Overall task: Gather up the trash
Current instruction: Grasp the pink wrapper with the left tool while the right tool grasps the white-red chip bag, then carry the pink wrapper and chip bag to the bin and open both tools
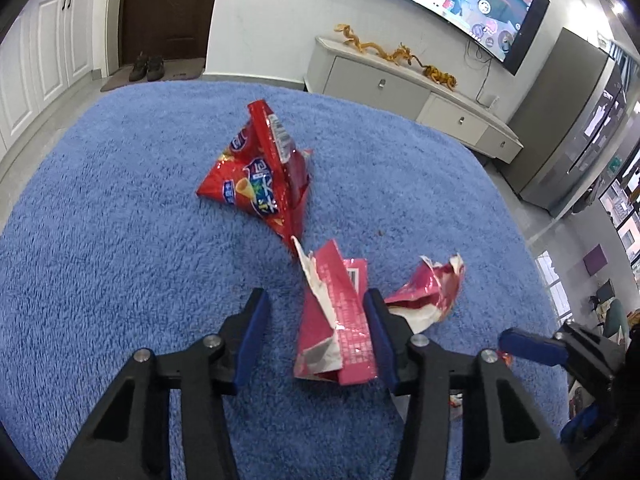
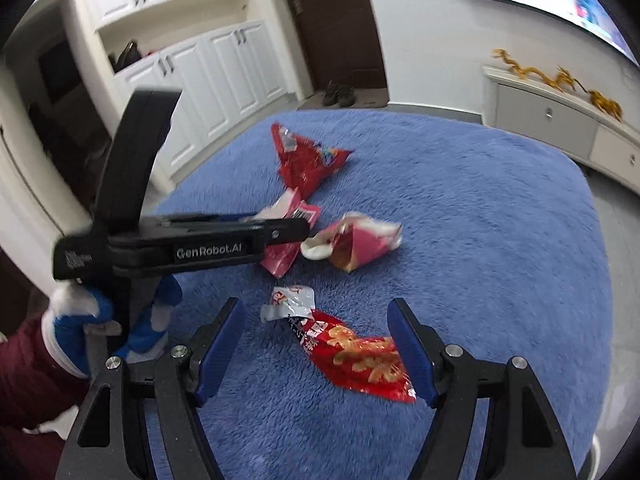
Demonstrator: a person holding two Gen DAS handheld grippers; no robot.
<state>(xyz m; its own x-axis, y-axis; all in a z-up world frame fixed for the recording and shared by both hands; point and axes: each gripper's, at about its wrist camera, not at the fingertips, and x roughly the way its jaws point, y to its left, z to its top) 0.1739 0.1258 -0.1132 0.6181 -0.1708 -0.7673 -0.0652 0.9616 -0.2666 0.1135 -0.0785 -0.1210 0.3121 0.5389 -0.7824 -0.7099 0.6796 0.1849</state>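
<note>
- Blue rug (image 1: 120, 220) carries the trash near its middle.
- Left gripper (image 1: 316, 340) is spread around a pink wrapper (image 1: 340, 320).
- Right gripper (image 2: 316, 344) is spread around a red-gold wrapper (image 2: 360, 356).
- Chip bag (image 1: 260, 176) lies toward the far edge.

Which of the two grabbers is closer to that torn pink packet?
Left. The left gripper is open around the torn pink packet; the right gripper is open over a red wrapper nearer the person.
</note>
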